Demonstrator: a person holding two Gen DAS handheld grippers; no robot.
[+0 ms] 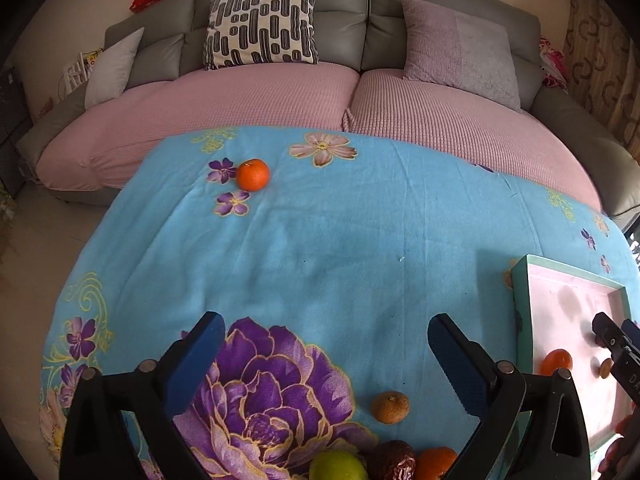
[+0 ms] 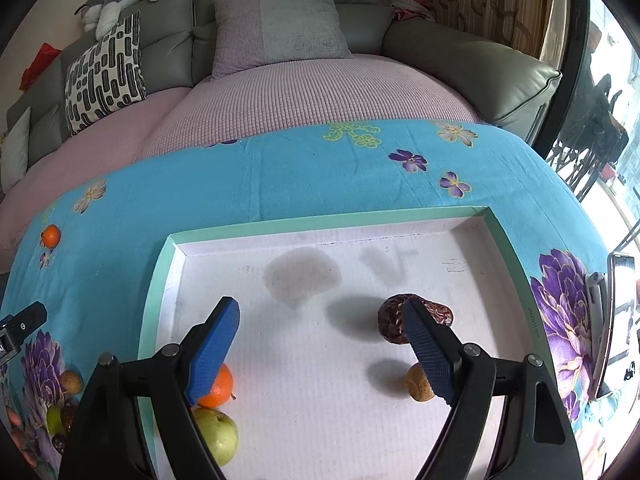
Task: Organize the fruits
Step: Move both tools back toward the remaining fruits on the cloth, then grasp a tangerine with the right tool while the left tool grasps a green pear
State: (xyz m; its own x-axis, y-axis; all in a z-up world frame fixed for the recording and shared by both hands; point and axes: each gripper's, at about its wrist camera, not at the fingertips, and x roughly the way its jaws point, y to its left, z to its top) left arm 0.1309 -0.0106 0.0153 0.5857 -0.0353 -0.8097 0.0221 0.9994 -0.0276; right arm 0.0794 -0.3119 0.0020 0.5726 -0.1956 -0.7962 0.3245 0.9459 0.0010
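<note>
My left gripper (image 1: 324, 328) hangs wide open over the blue flowered cloth (image 1: 320, 240), holding nothing. Below it lie a small brown fruit (image 1: 391, 407), a green apple (image 1: 338, 466), a dried date (image 1: 394, 460) and an orange (image 1: 436, 462). A tangerine (image 1: 253, 175) sits alone at the far left. My right gripper (image 2: 320, 312) is open and empty above the mint-rimmed tray (image 2: 280, 226). The tray holds a date (image 2: 390, 320) partly behind the right fingertip, a small brown fruit (image 2: 418, 386), an orange (image 2: 222, 388) and a green apple (image 2: 218, 436).
The cloth covers a low table in front of a grey sofa (image 1: 280, 12) with pink seat covers and cushions. A phone (image 2: 616, 320) stands at the table's right edge beside the tray. A window lies to the far right.
</note>
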